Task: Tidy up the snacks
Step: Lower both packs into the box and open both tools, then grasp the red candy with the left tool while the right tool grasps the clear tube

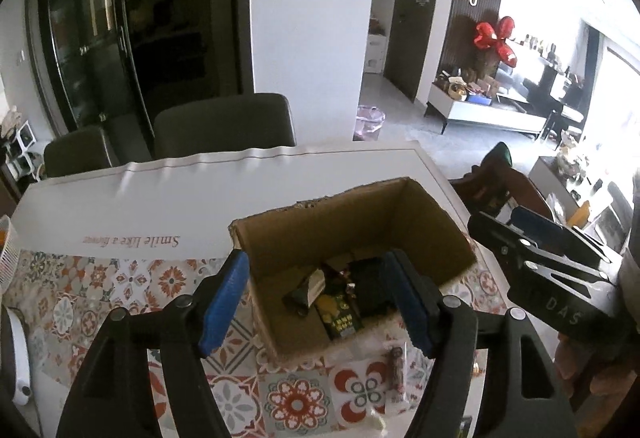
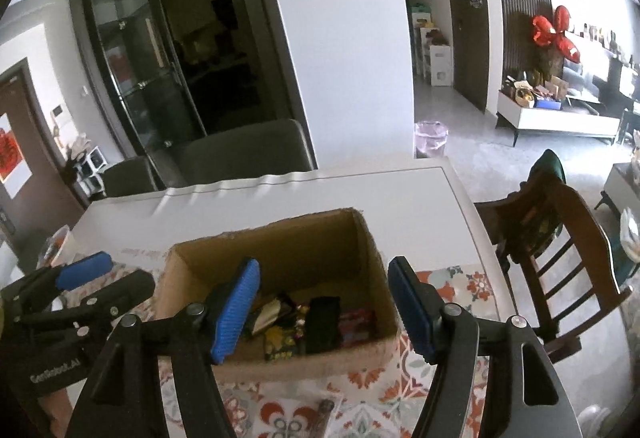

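- Left gripper [image 1: 320, 300], black frame with blue ribbed pads: jaws apart, nothing between the pads; poised above the near-left part of the box, angled down toward its inside. Reads as empty and clear of the contents.
- Patterned tile-print cloth [image 1: 100, 290] over the near half of the white counter [image 1: 200, 194]: serves as the work area, with the box resting on it.
- Open brown cardboard box [image 1: 424, 214], flaps absent, mouth upward, near the counter's right part: collecting bin for the snacks, open top allowing drops from above.
- Snack packets [image 1: 340, 302] on the box floor: dark pouch, yellow-and-green pack, black block, red pack at the right; lying loose and overlapping, not stacked. Judged as already sorted in.
- Small dark wrapped snack in clear film [image 1: 397, 374]: on the cloth just outside the box's near wall, not yet inside. Likely next pick.
- Right gripper [image 2: 324, 310], same build: jaws apart, empty, held over the box's near edge, beside the left gripper.
- Dark wooden slatted chair [image 2: 560, 238] right of the counter: apart from the work.
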{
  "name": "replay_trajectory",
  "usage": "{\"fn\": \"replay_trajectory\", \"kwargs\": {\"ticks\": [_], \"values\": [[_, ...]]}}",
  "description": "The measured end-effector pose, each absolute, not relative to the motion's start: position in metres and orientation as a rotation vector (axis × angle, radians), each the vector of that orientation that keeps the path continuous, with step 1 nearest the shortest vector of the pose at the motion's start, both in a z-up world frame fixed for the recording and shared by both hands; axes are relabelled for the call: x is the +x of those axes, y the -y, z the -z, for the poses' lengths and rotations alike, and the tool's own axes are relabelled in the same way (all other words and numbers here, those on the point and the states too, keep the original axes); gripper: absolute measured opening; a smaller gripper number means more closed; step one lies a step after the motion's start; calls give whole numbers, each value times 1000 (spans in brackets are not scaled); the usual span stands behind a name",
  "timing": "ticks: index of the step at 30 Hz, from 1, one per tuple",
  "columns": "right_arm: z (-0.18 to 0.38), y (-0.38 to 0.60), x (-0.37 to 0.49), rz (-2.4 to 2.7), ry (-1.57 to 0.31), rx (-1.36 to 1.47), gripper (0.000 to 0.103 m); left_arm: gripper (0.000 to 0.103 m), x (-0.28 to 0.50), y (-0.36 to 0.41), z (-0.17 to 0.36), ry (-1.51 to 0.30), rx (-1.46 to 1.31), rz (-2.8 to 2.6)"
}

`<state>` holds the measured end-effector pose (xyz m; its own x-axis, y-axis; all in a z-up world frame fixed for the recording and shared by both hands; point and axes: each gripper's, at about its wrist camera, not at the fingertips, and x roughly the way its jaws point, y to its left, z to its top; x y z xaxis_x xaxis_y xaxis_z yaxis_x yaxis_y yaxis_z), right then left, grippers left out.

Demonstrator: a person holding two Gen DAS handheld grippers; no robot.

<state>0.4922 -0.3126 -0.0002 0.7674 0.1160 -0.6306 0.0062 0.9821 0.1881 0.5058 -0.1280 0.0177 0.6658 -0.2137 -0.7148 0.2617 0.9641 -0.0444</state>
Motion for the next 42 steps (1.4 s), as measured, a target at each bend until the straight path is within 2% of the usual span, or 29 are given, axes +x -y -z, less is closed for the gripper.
{"fn": "replay_trajectory", "kwargs": {"ticks": [14,31,41,42], "values": [[10,277,429,-95,-723,140,67,70,432,89,-10,-809,120,227],[83,240,376,-143,-903,19,67,70,369,61,63,-961,194,214],[136,231,366,-180,-1062,22,66,70,361,57,124,-1148,192,242],[143,230,367,-184,-1081,19,63,70,362,56,130,-1167,187,245]]}}
